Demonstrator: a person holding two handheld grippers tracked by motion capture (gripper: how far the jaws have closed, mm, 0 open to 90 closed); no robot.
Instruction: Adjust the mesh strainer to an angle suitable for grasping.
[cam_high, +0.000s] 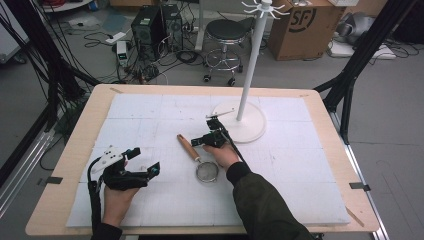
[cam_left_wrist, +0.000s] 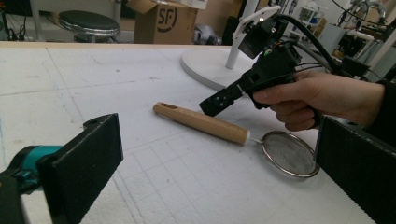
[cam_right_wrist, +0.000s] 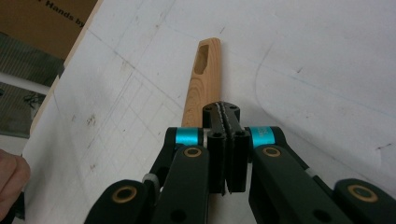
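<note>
High view showed a wooden table (cam_high: 70, 165) covered by a white foam mat (cam_high: 280, 170), and on that mat, near the middle, lay a small strainer (cam_high: 199, 159) with a wooden handle (cam_high: 188, 147) pointing to the far left and a round wire mesh bowl (cam_high: 206, 171) at the near end. The right gripper (cam_high: 196, 142) hung just above the far part of the handle, its tip aimed left toward it, held by the right hand (cam_high: 221, 154) that came in from the near edge in a dark sleeve (cam_high: 262, 205). In the right gripper view its two black jaws were pressed together with nothing between them, and the handle (cam_right_wrist: 203, 84) ran away from beneath the tips, its hanging slot at the far end; whether the tips touched the wood could not be told. The left gripper (cam_high: 145, 162) sat well to the left of the strainer, near the front of the mat, held by the left hand (cam_high: 119, 192), and its jaws stood wide apart and empty, as the left gripper view confirmed, with the strainer (cam_left_wrist: 233, 135) lying beyond them. A white stand (cam_high: 247, 107) with a round base stood on the mat, just to the far right of the right gripper. Beyond the table, on the floor, were a black stool (cam_high: 225, 37) and a cardboard box (cam_high: 305, 25).
</note>
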